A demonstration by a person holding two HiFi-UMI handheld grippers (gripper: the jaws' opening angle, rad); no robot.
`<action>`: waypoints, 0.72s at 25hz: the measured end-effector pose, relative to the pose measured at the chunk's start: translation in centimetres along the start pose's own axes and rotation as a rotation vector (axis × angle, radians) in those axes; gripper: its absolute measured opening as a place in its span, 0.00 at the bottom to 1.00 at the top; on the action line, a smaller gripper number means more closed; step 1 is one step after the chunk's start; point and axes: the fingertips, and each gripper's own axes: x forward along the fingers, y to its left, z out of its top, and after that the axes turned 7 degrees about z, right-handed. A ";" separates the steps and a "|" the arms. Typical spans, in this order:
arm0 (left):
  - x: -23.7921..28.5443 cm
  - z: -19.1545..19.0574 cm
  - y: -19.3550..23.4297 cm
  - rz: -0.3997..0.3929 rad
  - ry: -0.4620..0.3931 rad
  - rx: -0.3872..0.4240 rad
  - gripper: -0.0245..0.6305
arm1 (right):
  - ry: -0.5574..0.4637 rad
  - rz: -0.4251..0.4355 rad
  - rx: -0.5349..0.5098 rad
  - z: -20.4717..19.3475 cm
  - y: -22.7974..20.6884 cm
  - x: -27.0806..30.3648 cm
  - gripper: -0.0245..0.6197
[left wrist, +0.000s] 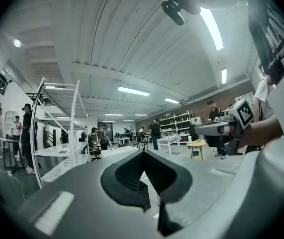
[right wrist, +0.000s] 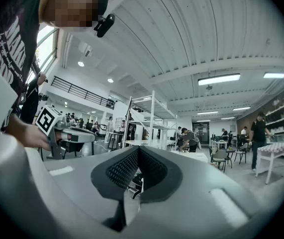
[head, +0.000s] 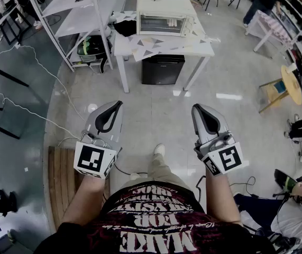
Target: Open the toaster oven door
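I'm standing in a big open lab or workshop hall. A polished concrete floor (head: 156, 115) carries white metal racks (head: 82, 15) and loose cables (head: 34, 115). A toaster oven (head: 164, 16) sits on a white counter (head: 193, 49). Strip lights (right wrist: 219, 78) hang under a ribbed ceiling (right wrist: 181, 34), with people (right wrist: 186, 138) busy beyond.

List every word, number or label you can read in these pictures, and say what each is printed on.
"MAKE": upside down on the shirt.
Other shirt lines: too blurred to read.
Marker cubes: square patterns only, no words.
Toaster oven: no label readable.
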 end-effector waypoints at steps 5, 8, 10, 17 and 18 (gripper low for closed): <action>-1.0 -0.1 -1.1 -0.014 0.010 -0.015 0.04 | 0.024 0.044 0.008 0.0 1.4 -0.3 0.08; -1.5 -0.6 -1.6 -0.024 0.017 -0.012 0.04 | 0.029 0.074 0.014 0.0 2.3 -0.5 0.08; -1.7 -1.1 -1.5 -0.024 0.030 -0.013 0.04 | 0.039 0.082 0.024 -0.4 2.7 -0.9 0.08; 1.1 -3.5 -1.2 -0.043 0.066 -0.059 0.04 | 0.106 0.070 0.098 -3.7 1.1 -1.0 0.08; 1.8 -3.7 -1.2 -0.047 0.068 -0.060 0.04 | 0.109 0.070 0.099 -4.0 0.5 -0.7 0.08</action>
